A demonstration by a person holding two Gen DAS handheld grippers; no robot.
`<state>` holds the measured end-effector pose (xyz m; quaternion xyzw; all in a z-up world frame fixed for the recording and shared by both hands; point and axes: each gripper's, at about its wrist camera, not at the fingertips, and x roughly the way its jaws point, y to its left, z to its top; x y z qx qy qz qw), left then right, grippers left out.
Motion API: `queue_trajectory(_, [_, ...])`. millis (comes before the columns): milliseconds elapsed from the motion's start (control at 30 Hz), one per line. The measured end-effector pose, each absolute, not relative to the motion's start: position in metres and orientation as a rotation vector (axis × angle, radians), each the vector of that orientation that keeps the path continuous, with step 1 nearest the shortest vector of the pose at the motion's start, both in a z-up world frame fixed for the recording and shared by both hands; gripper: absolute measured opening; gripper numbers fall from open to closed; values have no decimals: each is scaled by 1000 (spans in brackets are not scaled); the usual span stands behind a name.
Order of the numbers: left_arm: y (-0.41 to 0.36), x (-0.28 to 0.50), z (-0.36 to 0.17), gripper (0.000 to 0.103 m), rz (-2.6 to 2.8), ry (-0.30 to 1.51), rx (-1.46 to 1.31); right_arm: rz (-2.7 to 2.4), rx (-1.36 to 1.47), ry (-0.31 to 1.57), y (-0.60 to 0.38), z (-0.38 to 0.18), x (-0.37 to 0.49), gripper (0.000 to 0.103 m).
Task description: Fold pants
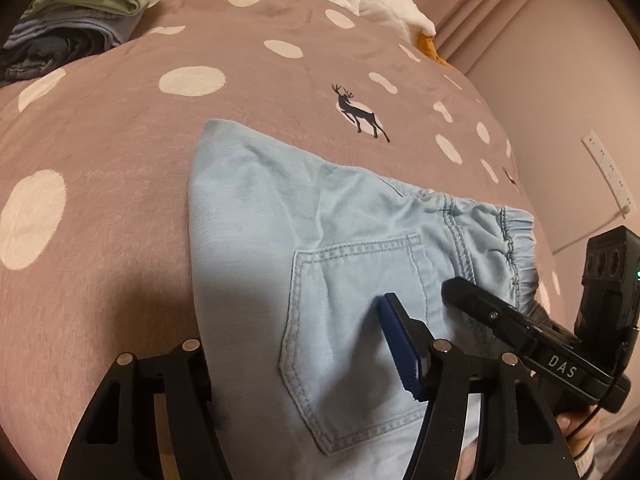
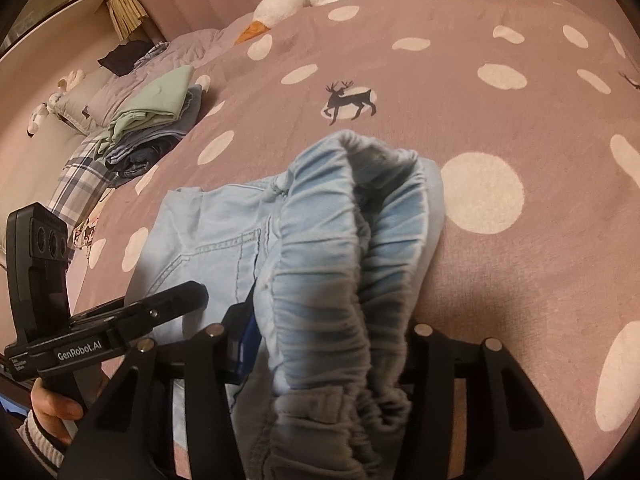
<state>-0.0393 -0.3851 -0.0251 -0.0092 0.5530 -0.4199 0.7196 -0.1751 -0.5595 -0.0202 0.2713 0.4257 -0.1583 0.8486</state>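
Now pants (image 2: 320, 280) bunched btwn right gripper (image 2: 320, 344) fingers.

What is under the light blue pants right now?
The pants lie on the pink polka-dot blanket, which shows all around them. Whatever lies directly beneath the folded denim layers is covered, so anything else there cannot be seen.

Pale blue denim pants (image 1: 320, 240) — soft, matt, with raised stitching and a gathered elastic waistband (image 2: 340, 280) — lie on a fuzzy, matt, polka-dot blanket (image 1: 120, 140).
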Motion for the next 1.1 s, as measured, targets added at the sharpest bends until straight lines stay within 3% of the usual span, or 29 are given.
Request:
queue_trajectory(167, [-384,-42,-20,59,-934,1208,-16,-340,562,874,-555,-12,-178,45])
queue_trajectory(1100, [-354,-67,20,59,-934,1096,-15,-272,474,794,-514,33,-184,42])
